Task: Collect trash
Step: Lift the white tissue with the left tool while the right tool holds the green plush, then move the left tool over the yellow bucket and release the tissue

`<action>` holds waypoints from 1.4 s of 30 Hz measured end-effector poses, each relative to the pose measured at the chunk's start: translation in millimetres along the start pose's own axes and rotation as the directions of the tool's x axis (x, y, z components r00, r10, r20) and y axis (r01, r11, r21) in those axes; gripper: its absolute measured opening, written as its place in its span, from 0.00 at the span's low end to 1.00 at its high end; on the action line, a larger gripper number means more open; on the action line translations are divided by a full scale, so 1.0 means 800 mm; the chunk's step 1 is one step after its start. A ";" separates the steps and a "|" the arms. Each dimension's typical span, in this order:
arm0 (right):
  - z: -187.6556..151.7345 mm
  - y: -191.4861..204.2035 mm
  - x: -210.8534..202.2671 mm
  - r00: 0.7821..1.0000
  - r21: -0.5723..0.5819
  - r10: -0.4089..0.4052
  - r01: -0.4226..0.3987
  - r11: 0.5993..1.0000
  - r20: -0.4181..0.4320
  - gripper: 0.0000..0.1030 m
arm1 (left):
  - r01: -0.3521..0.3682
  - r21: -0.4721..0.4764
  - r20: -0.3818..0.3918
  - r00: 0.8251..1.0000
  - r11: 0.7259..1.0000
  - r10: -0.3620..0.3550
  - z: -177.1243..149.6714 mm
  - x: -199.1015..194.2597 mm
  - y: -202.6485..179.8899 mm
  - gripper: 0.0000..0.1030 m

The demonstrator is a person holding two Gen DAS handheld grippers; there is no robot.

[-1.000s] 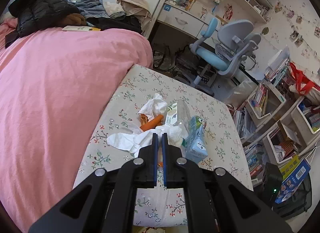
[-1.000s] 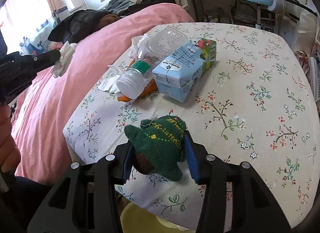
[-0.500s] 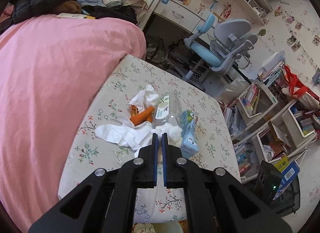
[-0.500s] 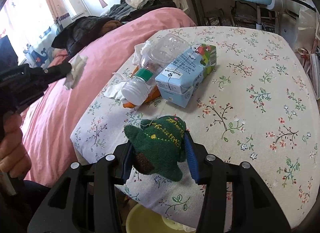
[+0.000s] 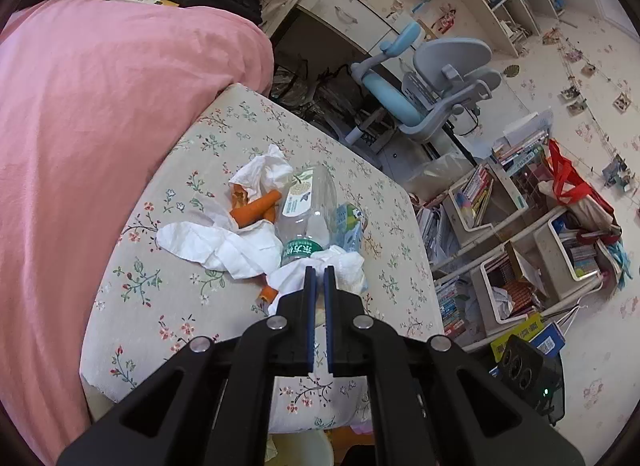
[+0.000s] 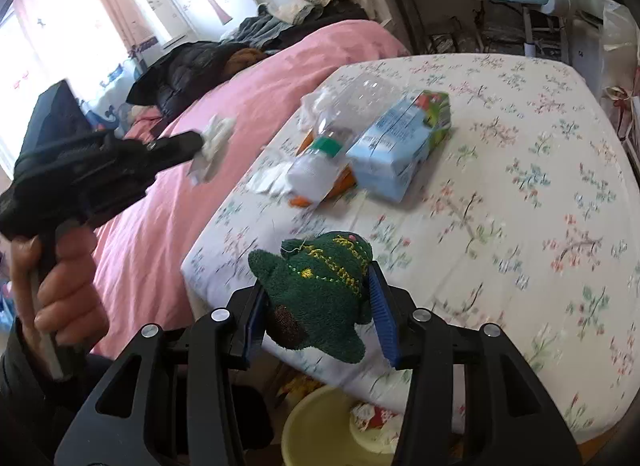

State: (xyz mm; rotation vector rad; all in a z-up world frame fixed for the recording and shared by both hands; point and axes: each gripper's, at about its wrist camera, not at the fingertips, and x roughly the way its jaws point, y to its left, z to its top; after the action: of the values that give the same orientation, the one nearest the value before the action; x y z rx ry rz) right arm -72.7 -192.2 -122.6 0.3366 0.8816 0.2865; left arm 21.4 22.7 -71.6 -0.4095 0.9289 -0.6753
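My left gripper [image 5: 319, 270] is shut on a crumpled white tissue [image 5: 344, 269] and holds it in the air above the near edge of the floral table [image 5: 160, 306]; it shows from the side in the right wrist view [image 6: 200, 141] with the tissue [image 6: 214, 135]. My right gripper [image 6: 316, 294] is shut on a green plush toy [image 6: 320, 286] above the table's near corner. On the table lie a clear plastic bottle [image 5: 308, 213], a blue carton [image 6: 400, 141], orange carrot pieces [image 5: 256, 207] and more white tissues [image 5: 216, 244].
A yellow bin [image 6: 332, 430] with trash in it stands under the table's near edge. A pink bed [image 5: 92, 113] lies left of the table. A blue-grey chair [image 5: 432, 85] and bookshelves [image 5: 520, 234] stand beyond it.
My left gripper has pulled back and up toward the table's near edge with the tissue. My right gripper with the plush toy has drawn back over the bin.
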 end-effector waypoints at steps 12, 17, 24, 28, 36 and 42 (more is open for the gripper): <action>-0.095 0.037 -0.004 0.982 -0.049 0.000 -0.009 0.999 -0.188 0.47 | 0.001 0.084 -0.068 0.998 0.996 0.005 -0.058 -0.002 -0.036 0.04; -0.124 0.037 -0.019 0.978 -0.052 -0.053 0.043 0.998 -0.202 0.54 | -0.026 0.106 -0.117 0.992 0.994 0.039 -0.092 0.004 -0.044 0.04; -0.121 -0.005 -0.062 0.993 0.110 -0.062 0.073 0.991 -0.101 0.59 | -0.078 0.158 -0.213 0.971 0.984 0.111 -0.153 0.013 -0.053 0.04; -0.114 -0.013 -0.078 0.997 0.148 -0.070 0.075 0.986 -0.033 0.59 | -0.119 0.206 -0.299 0.937 0.971 0.178 -0.186 0.023 -0.057 0.04; -0.110 -0.032 -0.098 0.993 0.197 -0.109 0.098 0.976 0.046 0.63 | -0.261 0.351 -0.182 0.923 0.899 0.339 -0.202 0.016 -0.074 0.62; -0.109 -0.035 -0.093 0.991 0.212 -0.121 0.106 0.971 0.058 0.64 | -0.339 0.440 -0.049 0.915 0.831 0.400 -0.207 0.008 -0.095 0.69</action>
State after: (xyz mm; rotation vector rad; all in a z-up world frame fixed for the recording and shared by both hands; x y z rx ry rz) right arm -184.0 -231.2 -133.3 0.4863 0.8598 0.0750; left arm -141.1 -43.1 -121.1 0.2113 0.9288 -0.5293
